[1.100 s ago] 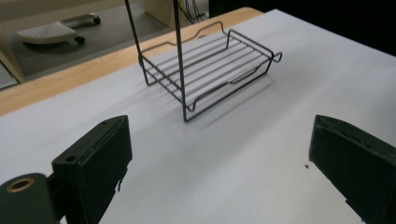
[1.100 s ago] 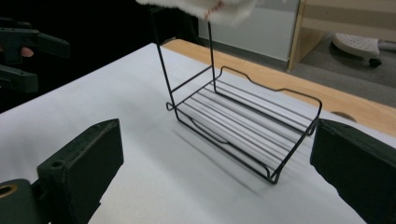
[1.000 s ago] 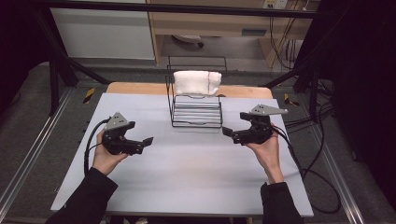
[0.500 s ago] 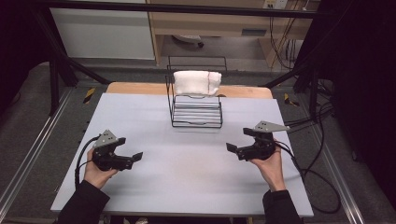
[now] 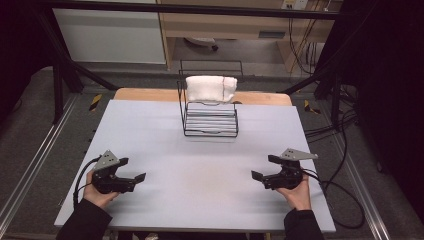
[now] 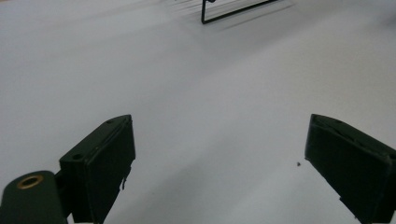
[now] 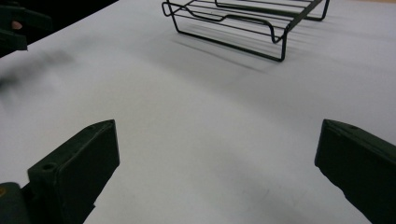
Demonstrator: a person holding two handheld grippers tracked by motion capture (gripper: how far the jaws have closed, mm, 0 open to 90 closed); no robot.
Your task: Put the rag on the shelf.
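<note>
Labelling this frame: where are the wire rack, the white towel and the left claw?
wire rack (image 5: 210, 120), high view, on its ribbed base.
white towel (image 5: 210, 89), high view, middle of the fold.
left claw (image 5: 131, 168), high view, between its tips.

Wire rack (image 6: 236, 10) — cut off at top edge, blurred.

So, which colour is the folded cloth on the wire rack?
White; the folded cloth shows best in the high view.

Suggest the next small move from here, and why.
Probably bring the right gripper forward toward the white towel draped over the wire rack: both grippers, the left gripper too, are open and empty at the table's near edge.
</note>
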